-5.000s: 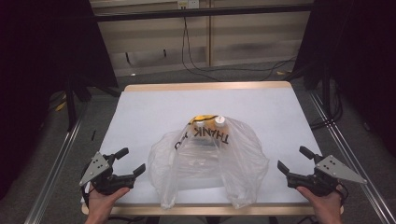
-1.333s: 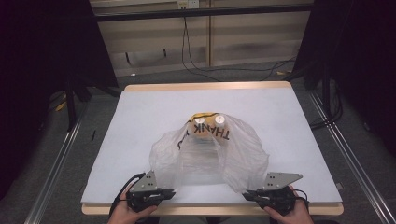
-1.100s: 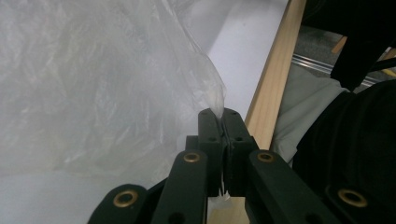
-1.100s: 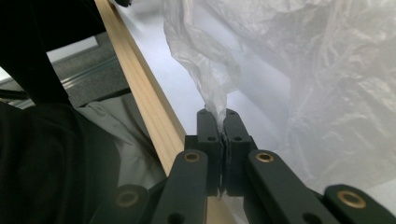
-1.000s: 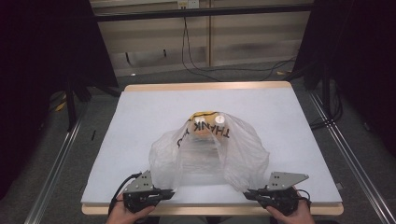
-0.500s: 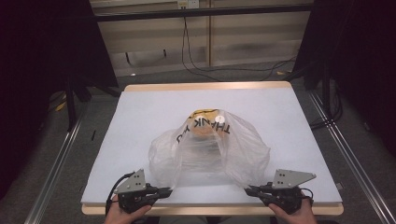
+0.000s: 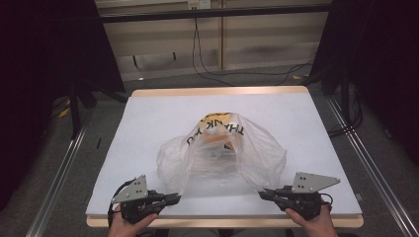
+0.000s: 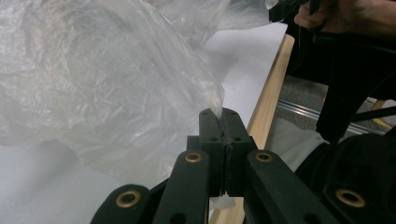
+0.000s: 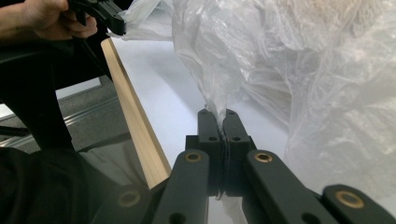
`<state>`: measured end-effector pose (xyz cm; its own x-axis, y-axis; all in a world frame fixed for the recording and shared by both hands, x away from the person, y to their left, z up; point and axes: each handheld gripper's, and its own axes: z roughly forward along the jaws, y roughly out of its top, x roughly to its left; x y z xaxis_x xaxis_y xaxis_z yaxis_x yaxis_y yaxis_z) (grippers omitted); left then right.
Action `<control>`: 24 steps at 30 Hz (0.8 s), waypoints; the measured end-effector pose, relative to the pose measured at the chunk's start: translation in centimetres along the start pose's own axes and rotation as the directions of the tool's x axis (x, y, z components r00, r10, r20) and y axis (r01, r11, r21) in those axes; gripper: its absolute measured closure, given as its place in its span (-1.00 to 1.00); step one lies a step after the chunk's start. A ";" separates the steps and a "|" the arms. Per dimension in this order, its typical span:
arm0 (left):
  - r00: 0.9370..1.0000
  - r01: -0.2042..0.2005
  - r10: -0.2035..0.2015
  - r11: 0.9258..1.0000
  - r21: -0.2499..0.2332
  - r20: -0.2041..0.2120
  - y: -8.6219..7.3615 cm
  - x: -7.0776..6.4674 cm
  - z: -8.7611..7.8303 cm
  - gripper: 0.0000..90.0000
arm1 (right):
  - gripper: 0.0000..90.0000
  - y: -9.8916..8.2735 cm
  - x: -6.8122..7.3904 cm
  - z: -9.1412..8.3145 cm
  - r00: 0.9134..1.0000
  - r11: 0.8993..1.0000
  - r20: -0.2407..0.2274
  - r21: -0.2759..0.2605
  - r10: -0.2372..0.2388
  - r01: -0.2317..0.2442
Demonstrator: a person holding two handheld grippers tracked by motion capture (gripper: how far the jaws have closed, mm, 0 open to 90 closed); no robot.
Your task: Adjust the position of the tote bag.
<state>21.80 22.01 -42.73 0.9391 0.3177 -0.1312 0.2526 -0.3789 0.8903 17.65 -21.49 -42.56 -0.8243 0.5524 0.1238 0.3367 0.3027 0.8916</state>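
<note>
Jaws of the left gripper (image 7: 174, 198) were clamped on the bag's (image 7: 217, 153) edge. The right gripper (image 7: 263, 193) pinched the opposite edge, near the table's (image 7: 148, 118) front rim.

The bag (image 7: 222, 150) is thin, crinkled, translucent plastic with a faint sheen. The table (image 7: 153, 118) has a matt, smooth white top edged in pale bare wood. Both grippers' jaws are matt black plastic with brass-coloured rivets

Bag (image 7: 222, 153) mid table (image 7: 148, 113), btwn L gripper (image 7: 174, 198) & R gripper (image 7: 263, 193).
</note>
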 end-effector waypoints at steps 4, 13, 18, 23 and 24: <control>1.000 0.003 -0.003 1.000 -0.031 0.001 0.6 0.1 -0.4 0.99 | 0.99 0.9 -0.2 -0.5 1.000 0.999 0.002 -0.038 -0.015 0.015; 1.000 -0.019 0.018 0.997 -0.078 -0.004 2.4 0.0 -1.2 0.99 | 0.99 3.3 -0.4 -1.1 0.999 0.994 0.010 -0.100 -0.053 0.054; 0.999 -0.028 0.026 0.995 -0.097 -0.023 3.6 0.1 -1.5 0.99 | 0.99 4.6 -0.7 -1.2 0.997 0.990 0.011 -0.124 -0.073 0.073; 1.000 -0.020 0.018 0.992 -0.128 -0.020 4.4 0.8 -1.6 0.99 | 0.99 5.9 -1.3 -1.3 0.997 0.983 0.011 -0.167 -0.073 0.074; 1.000 -0.015 0.014 0.990 -0.139 -0.014 4.5 1.0 -1.6 0.99 | 0.99 6.1 -1.4 -1.4 0.997 0.982 0.010 -0.170 -0.076 0.077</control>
<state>23.44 22.02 -38.18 0.9391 0.3246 -0.1131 0.2032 -0.2589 0.9443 20.23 -21.47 -36.69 -0.8428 0.5358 0.0512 0.1903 0.2078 0.9595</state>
